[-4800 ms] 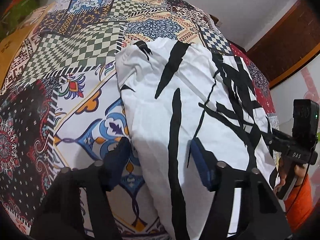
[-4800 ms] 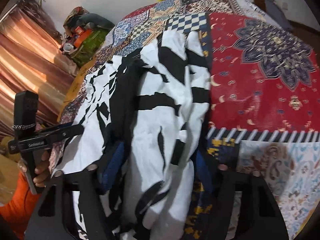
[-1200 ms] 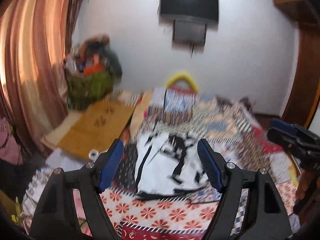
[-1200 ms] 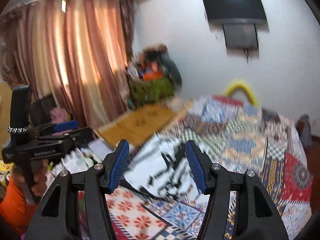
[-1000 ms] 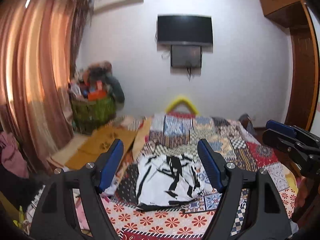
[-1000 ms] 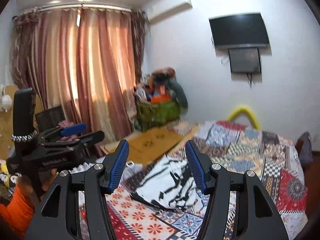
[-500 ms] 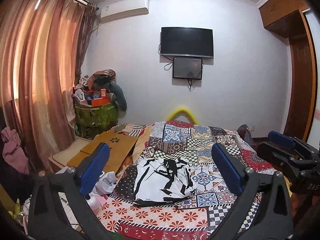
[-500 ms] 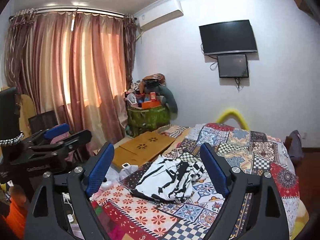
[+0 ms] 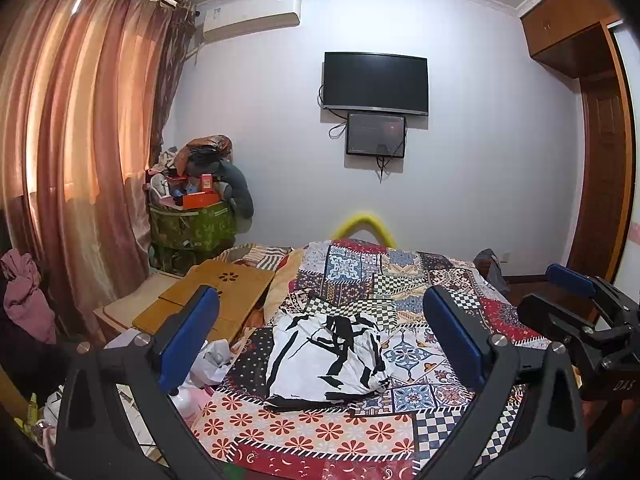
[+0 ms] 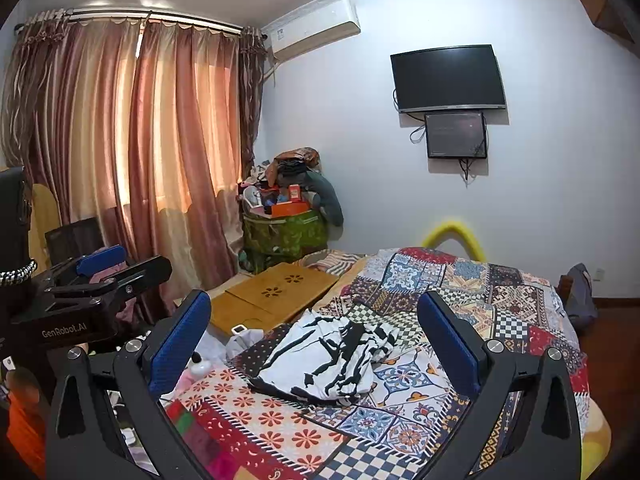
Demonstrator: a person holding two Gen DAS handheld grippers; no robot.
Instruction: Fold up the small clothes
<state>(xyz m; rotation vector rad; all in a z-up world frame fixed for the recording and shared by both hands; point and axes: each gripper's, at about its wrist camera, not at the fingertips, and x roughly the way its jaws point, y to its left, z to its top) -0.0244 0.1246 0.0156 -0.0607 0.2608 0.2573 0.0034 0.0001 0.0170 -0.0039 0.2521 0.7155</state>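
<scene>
Both views show withdrawal: from the left wrist, the left hand-held gripper [image 9: 320, 340] is held wide and empty, lifted away from the folded garment [image 9: 326, 354] on the bed [image 9: 304, 432]; from the right wrist, the right hand-held gripper [image 10: 314, 338] likewise, suggesting folding is finished.

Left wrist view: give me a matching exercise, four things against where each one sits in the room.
Things:
1. black-and-white garment
2. television
3. green basket
4. wooden lap desk

Places:
A. in the corner beside the curtain, piled with clutter
B. mounted on the wall
C. on the patchwork bedspread
D. left of the bed, low down

Pairs: 1-C, 2-B, 3-A, 4-D
</scene>
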